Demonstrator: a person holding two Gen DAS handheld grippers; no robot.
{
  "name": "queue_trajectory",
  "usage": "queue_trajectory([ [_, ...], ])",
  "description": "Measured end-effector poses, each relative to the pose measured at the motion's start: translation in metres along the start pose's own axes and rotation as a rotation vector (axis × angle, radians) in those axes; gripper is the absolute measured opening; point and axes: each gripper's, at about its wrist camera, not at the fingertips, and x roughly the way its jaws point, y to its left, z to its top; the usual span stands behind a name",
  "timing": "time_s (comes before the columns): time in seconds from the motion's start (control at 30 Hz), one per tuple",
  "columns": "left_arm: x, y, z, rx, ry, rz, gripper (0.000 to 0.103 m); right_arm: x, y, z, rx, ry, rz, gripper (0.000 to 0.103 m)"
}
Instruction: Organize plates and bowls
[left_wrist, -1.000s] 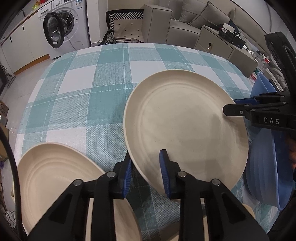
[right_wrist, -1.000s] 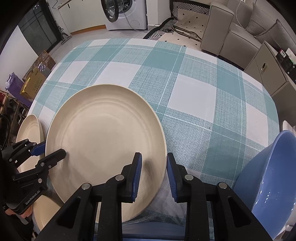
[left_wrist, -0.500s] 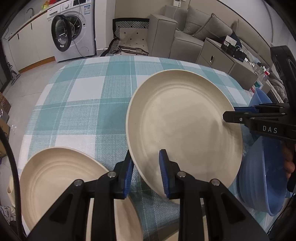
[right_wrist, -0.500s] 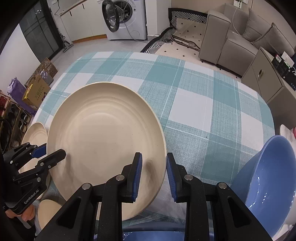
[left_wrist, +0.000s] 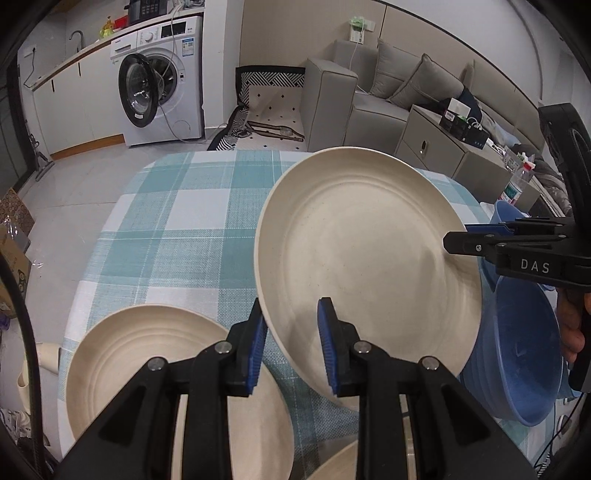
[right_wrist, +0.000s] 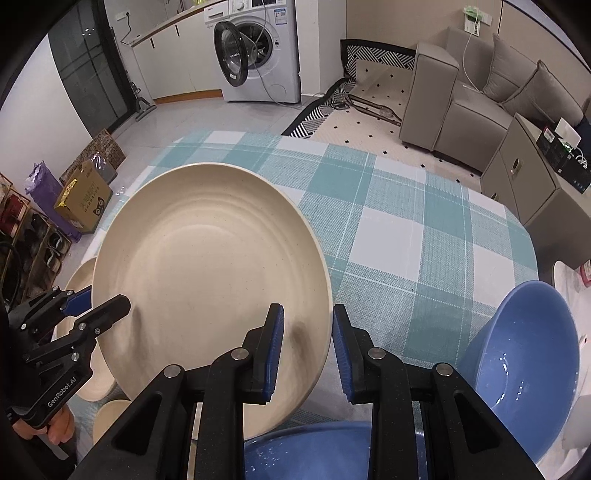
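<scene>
Plate (left_wrist: 365, 258), pinched at opposite rims by the nearly closed left gripper (left_wrist: 291, 349) and right gripper (right_wrist: 308, 349), hangs tilted above the table (right_wrist: 391, 229); keep both hands level and matched, then lower it squarely onto the second plate (left_wrist: 147, 354) left of it.

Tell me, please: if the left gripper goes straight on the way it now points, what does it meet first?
The left gripper already grips the rim of the raised cream plate, so it would only carry that along. Beyond it, probably the checked tablecloth, though depth is unclear.
</scene>
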Motion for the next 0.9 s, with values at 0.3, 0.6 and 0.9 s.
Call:
queue_trajectory([
  [0.3,-0.03,0.011,-0.009,-0.032,-0.065,0.01,0.026,-0.031,0.02,-0.007,-0.023,-0.063,0.022,0.027],
  [0.6,-0.062,0.014,-0.022,-0.039,-0.117,0.018,0.026,-0.066,0.037,-0.028,-0.038,-0.117,0.037,0.027],
  [0.9,-0.088,0.007,-0.04,-0.028,-0.152,0.02,0.026,-0.098,0.042,-0.061,-0.018,-0.174,0.063,0.027],
])
